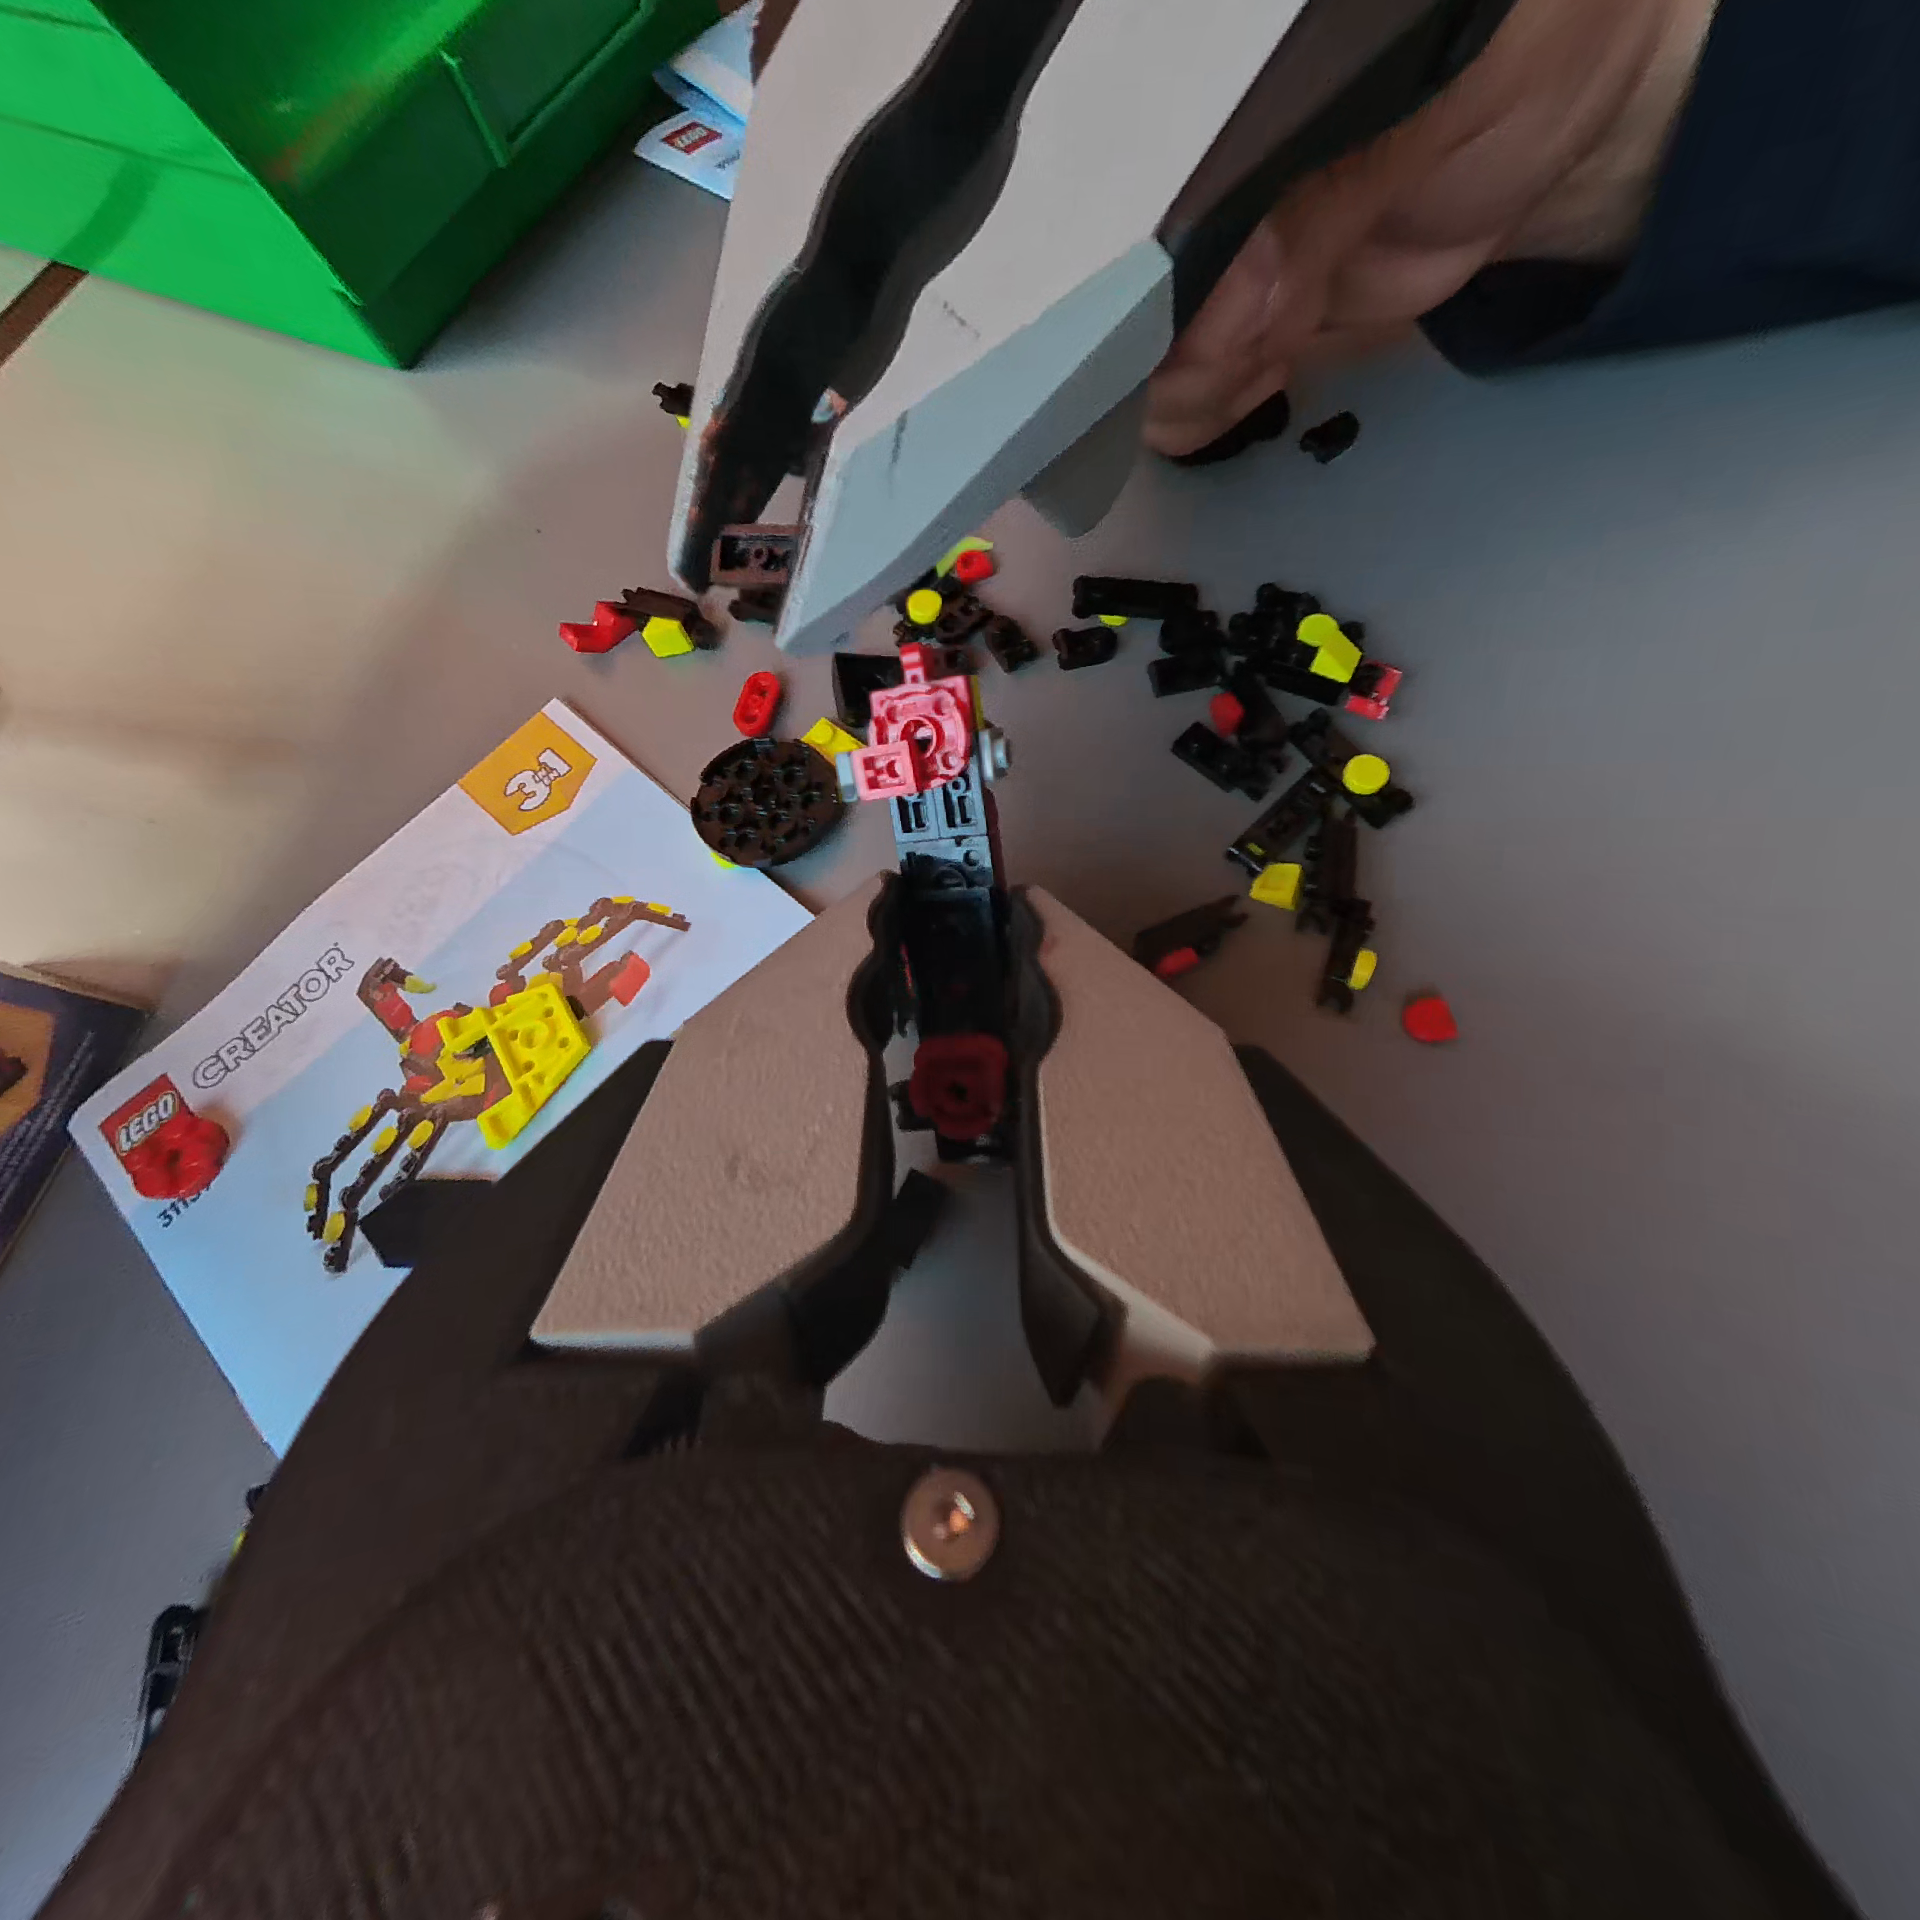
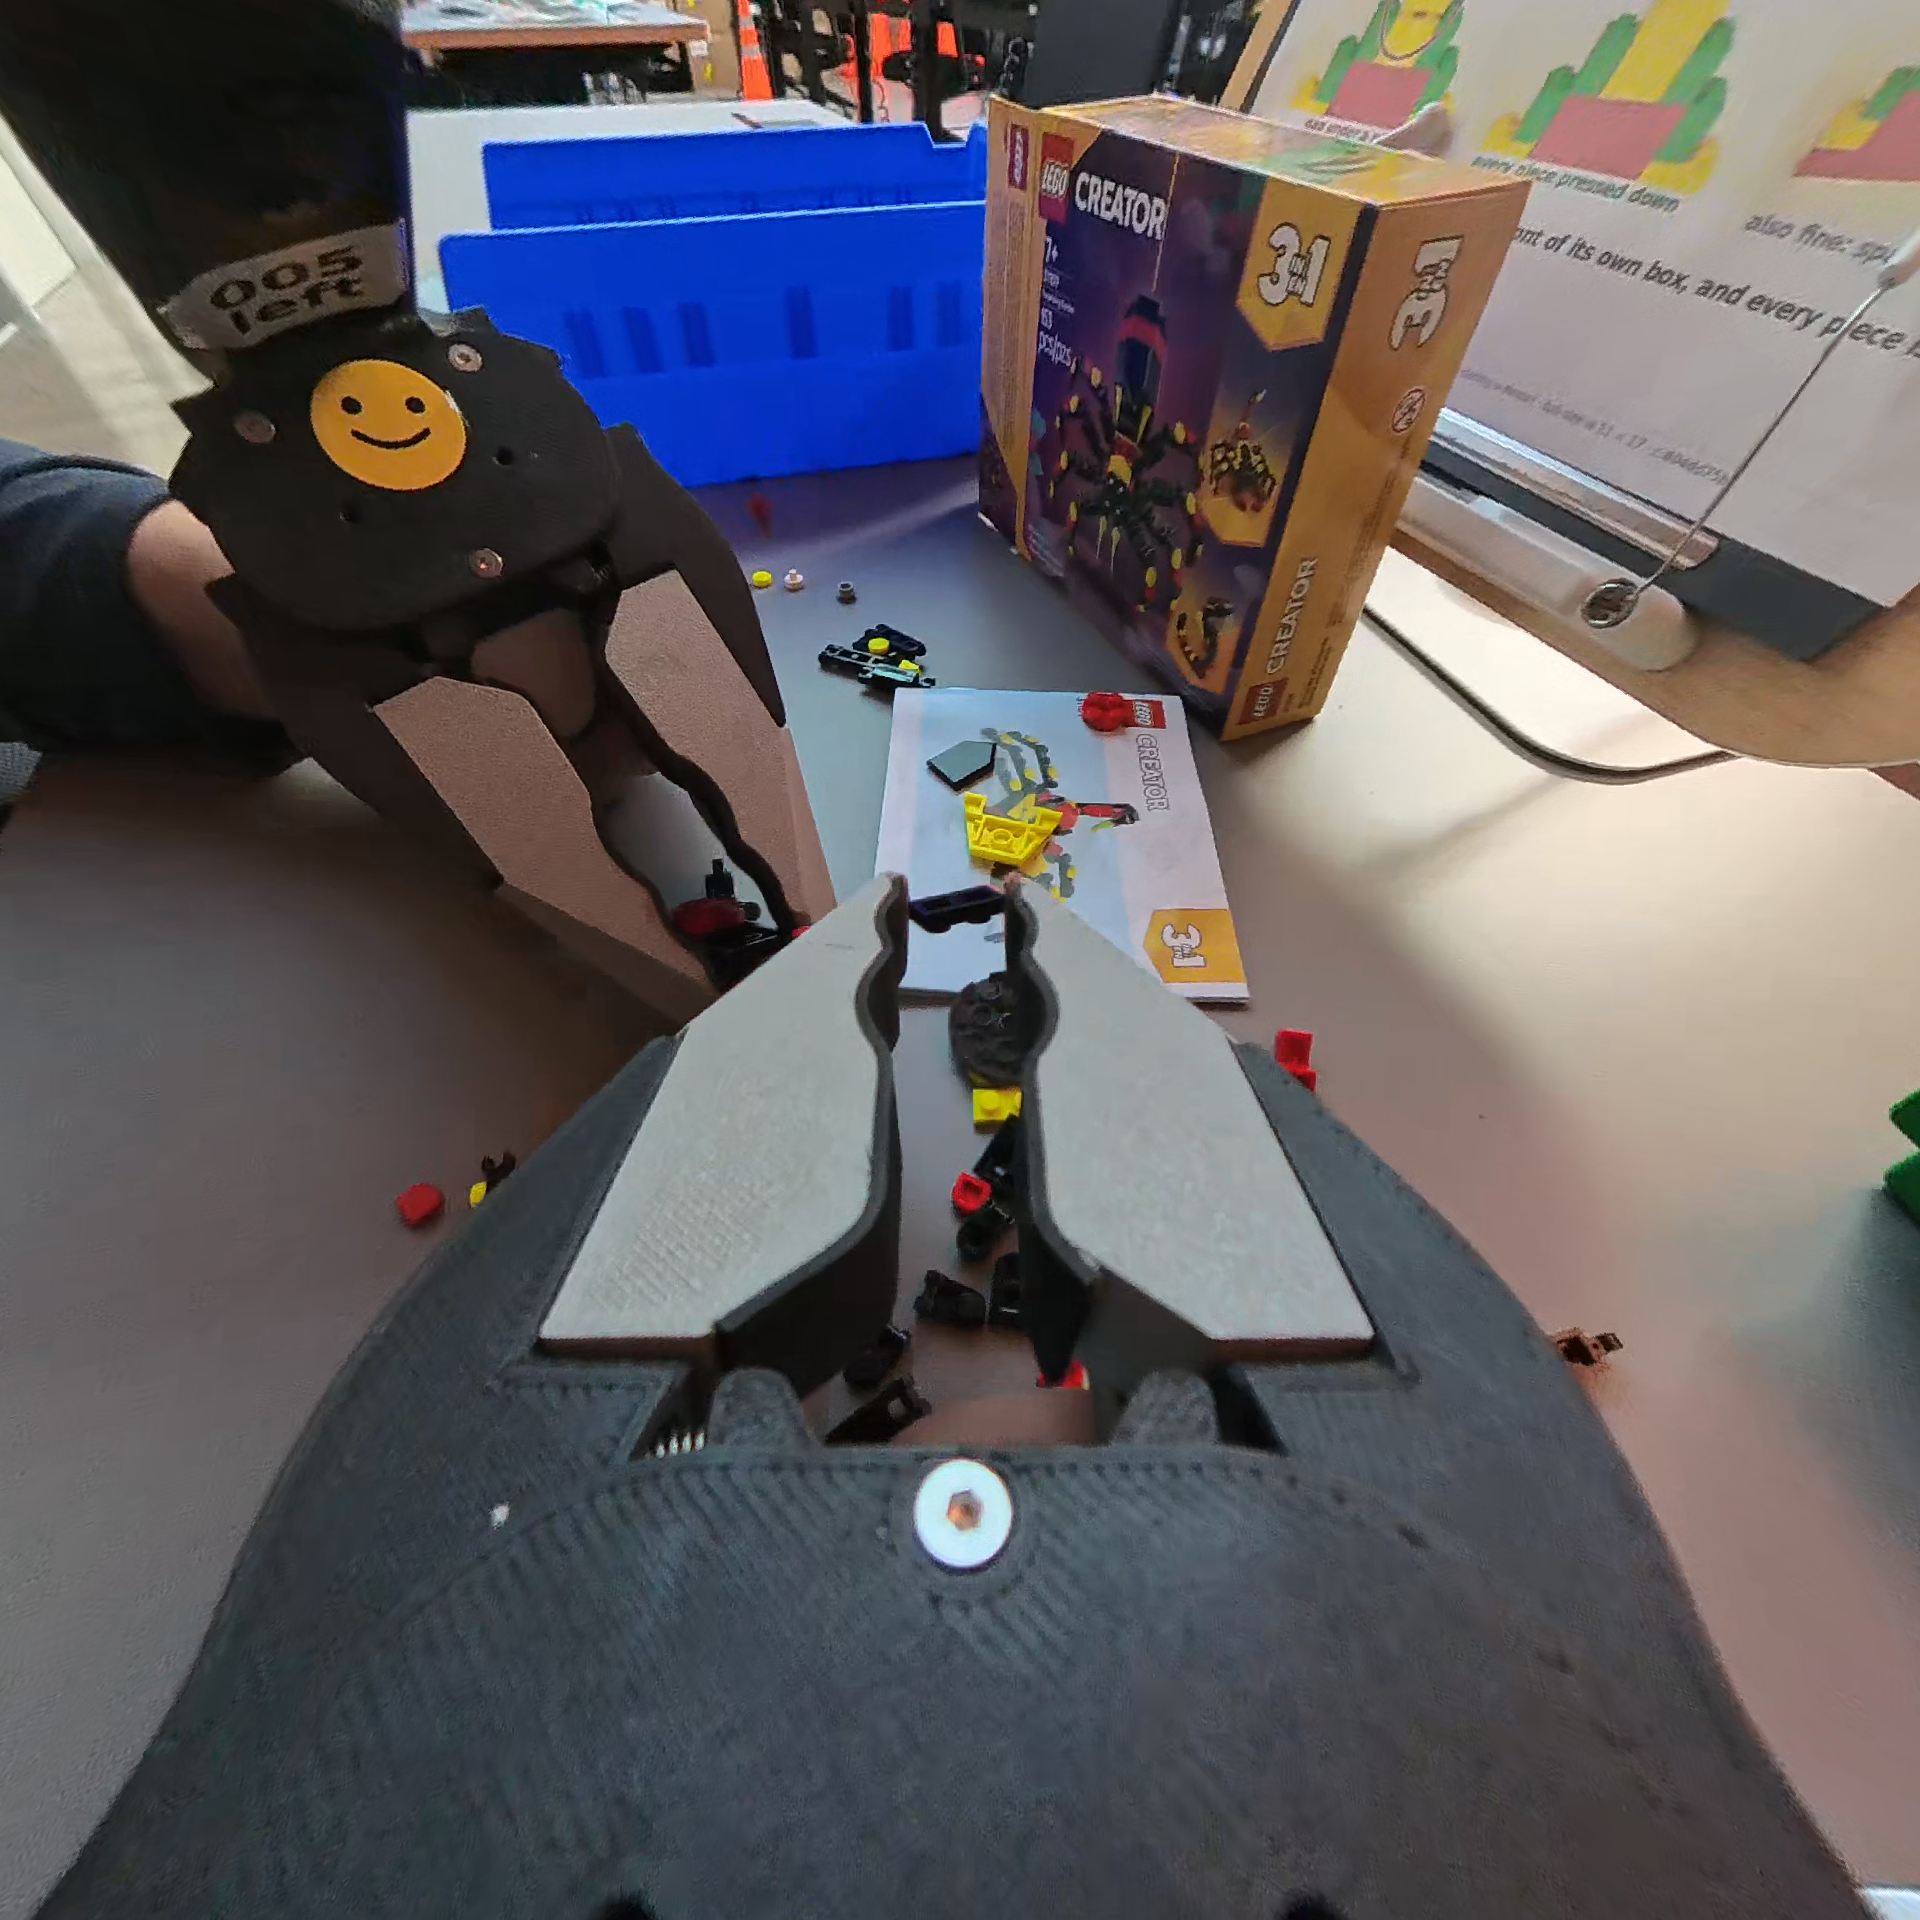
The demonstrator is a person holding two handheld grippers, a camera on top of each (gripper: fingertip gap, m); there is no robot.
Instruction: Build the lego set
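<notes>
Dark-brown plastic is what the right gripper is reaching for: a small brown plate sits between its parted fingertips, which are lowered onto the grey table but not yet clenched on it. The half-built model — black and grey, capped by a pink-lit red block — is clamped upright in the left gripper, its top poking out beyond the tips. Loose black, yellow and red pieces are scattered just right of both claws; the instruction booklet lies to the left gripper's left. The step in hand is judged to be a pick-up. Next, the jaws must be closed squarely on the plate — then it must be carried across and pressed onto the held model.
</notes>
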